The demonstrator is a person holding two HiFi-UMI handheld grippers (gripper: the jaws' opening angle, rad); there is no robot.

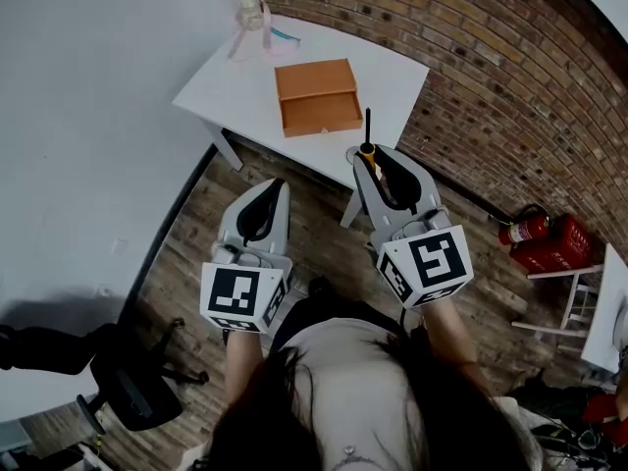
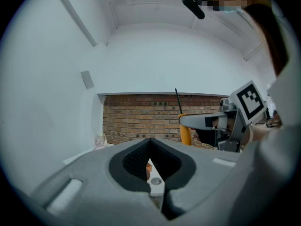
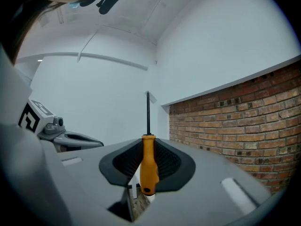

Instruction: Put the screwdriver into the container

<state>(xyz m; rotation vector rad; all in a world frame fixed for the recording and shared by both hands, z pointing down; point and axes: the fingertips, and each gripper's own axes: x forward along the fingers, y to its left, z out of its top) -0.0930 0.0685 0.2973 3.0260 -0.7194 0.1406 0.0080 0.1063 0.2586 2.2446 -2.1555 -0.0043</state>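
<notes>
The screwdriver [image 3: 149, 168] is already in hand. The right gripper [image 1: 378, 165] is clamped on its orange handle, about mid-frame in the right gripper view. The thin dark shaft sticks straight out past the jaw tips.

In the head view it's just right of centre, with the shaft aimed toward the upper part of the frame. That's where the container [image 1: 317, 96] sits, an orange-brown box on the white table [image 1: 226, 77]. The tip isn't over the box yet. It's below the box's lower right corner in the picture.

My read on handling:
- **Weight and feel:** it's light and fully rigid, so nothing is going to flex or break.
- **Grip point:** the fat handle is the right place to grab. The shaft is way too skinny for those pads.
- **Main worry:** the handle looks like smooth hard plastic. With only a two-sided pinch it could swivel or slide, especially once it's tipped shaft-down to go in.
- **How I'd play it:** keep the squeeze steady and let go low inside the box so it doesn't bounce out.

The left gripper [image 1: 265, 204] is lower left of the other one, jaws together with nothing between them. It isn't touching anything. There's some clear bottle-like thing [image 1: 252, 13] at the table's far end, well away from the box.
</notes>
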